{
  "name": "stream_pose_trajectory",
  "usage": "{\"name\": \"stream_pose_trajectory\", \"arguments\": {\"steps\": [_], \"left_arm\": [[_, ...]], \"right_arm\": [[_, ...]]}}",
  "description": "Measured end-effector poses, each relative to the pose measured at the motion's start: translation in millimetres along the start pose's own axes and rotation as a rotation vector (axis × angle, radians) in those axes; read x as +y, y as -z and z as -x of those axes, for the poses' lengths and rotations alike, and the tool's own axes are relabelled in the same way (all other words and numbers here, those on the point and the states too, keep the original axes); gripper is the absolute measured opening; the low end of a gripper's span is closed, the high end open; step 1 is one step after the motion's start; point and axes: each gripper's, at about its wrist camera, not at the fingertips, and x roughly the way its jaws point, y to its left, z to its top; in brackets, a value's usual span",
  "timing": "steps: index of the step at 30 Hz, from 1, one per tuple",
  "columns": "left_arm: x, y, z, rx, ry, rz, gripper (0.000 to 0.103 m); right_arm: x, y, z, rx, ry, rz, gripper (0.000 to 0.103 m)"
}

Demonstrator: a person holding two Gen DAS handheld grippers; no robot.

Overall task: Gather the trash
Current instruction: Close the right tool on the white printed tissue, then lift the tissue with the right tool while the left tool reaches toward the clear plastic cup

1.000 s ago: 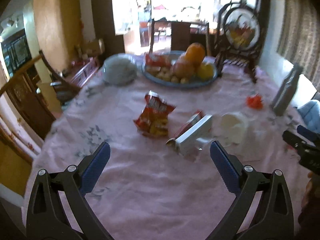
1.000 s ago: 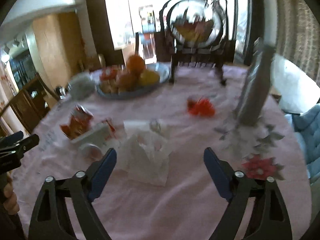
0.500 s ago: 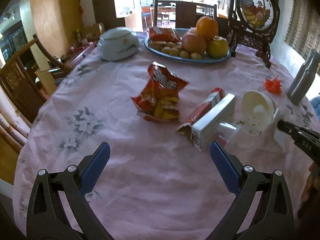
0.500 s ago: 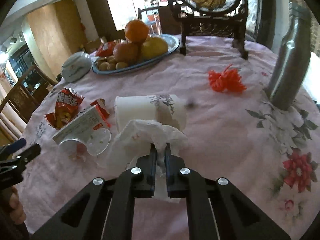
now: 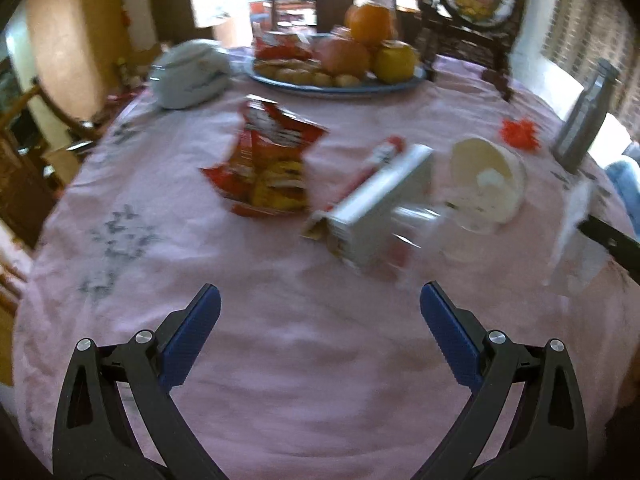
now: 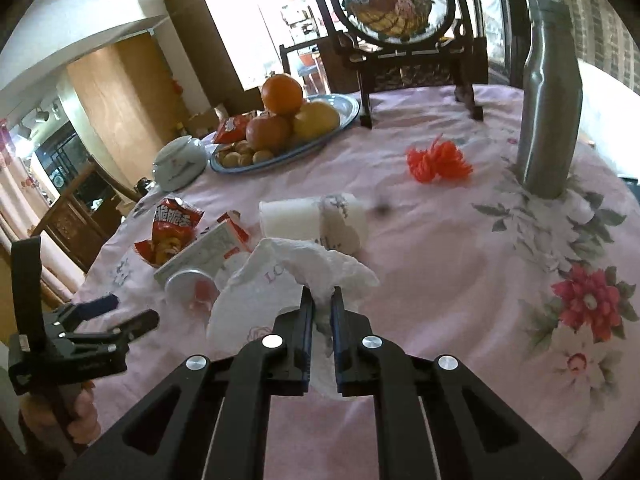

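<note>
Ahead of the left gripper (image 5: 320,316), left wrist view: fingers spread wide, nothing between them, only bare pink tablecloth (image 5: 304,360) below. Trash cluster lying past the fingertips, none touched. White carton (image 5: 376,208) nearest, slightly right of centre, long axis running from near-left up to far-right, so skewed to the line across the open jaws. Red snack bag (image 5: 268,164) further off, left of the carton, long axis pointing away toward the fruit plate (image 5: 340,84). Tipped paper cup (image 5: 486,184) to the right, mouth facing the camera; clear plastic cup (image 5: 416,224) between it and the carton, blurred. Against a second ago: same cluster now larger and closer, view pitched lower over the table; fingers just as wide.

Between the fingers of the right gripper (image 6: 320,304), right wrist view: crumpled white tissue (image 6: 320,268) pinched at its near edge, jaws nearly pressed together, tissue bunching up and over the tips, with more white sheet trailing left and below them. Paper cup (image 6: 316,220) on its side just behind, long axis left-right. Left gripper (image 6: 116,312) visible at lower left, near the clear cup, so likely the nearer hand for carton and snack bag. Against a second ago: jaws then wide with the tissue loose on the cloth ahead; closed on it since, slackening a trace lately yet gripping.
</note>
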Motion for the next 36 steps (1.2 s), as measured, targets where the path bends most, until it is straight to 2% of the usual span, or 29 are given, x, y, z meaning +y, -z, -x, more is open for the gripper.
{"name": "stream_pose_trajectory", "arguments": {"steps": [3, 6, 11, 15, 18, 20, 27, 30, 33, 36], "left_arm": [[-6.8, 1.9, -1.3, -0.003, 0.024, -0.021, 0.096], [-8.3, 1.5, -2.3, -0.005, 0.0, -0.027, 0.096], [4.0, -7.9, 10.8, -0.011, 0.014, 0.037, 0.096], [10.1, -22.1, 13.4, -0.013, -0.023, 0.054, 0.096], [6.4, -34.9, 8.2, -0.003, -0.026, 0.018, 0.095], [4.1, -37.8, 4.9, 0.014, -0.027, 0.007, 0.09], [-34.7, -20.7, 14.2, -0.012, 0.015, -0.15, 0.089], [-48.8, -17.1, 7.8, 0.004, 0.029, -0.186, 0.084], [-55.2, -15.2, -4.2, 0.045, 0.05, -0.191, 0.074], [-57.1, -12.7, -13.6, 0.066, 0.035, -0.193, 0.066]], "right_arm": [[-0.8, 0.1, 2.6, 0.0, -0.019, -0.003, 0.011], [-0.1, 0.1, 6.0, -0.004, -0.033, 0.0, 0.011], [-3.6, -0.8, 7.9, -0.006, -0.041, -0.007, 0.012], [-5.0, -0.9, 6.9, 0.0, -0.052, -0.016, 0.012], [-4.6, -0.9, 7.0, 0.0, -0.055, -0.015, 0.012], [-4.5, -1.6, 8.1, -0.004, -0.057, -0.015, 0.012], [-4.7, -1.2, 7.5, 0.002, -0.06, -0.014, 0.013], [-4.6, -1.3, 7.6, 0.002, -0.064, -0.014, 0.013], [-5.4, -1.9, 10.0, -0.006, -0.067, -0.017, 0.013], [-5.9, -2.2, 11.7, -0.011, -0.072, -0.019, 0.013]]}}
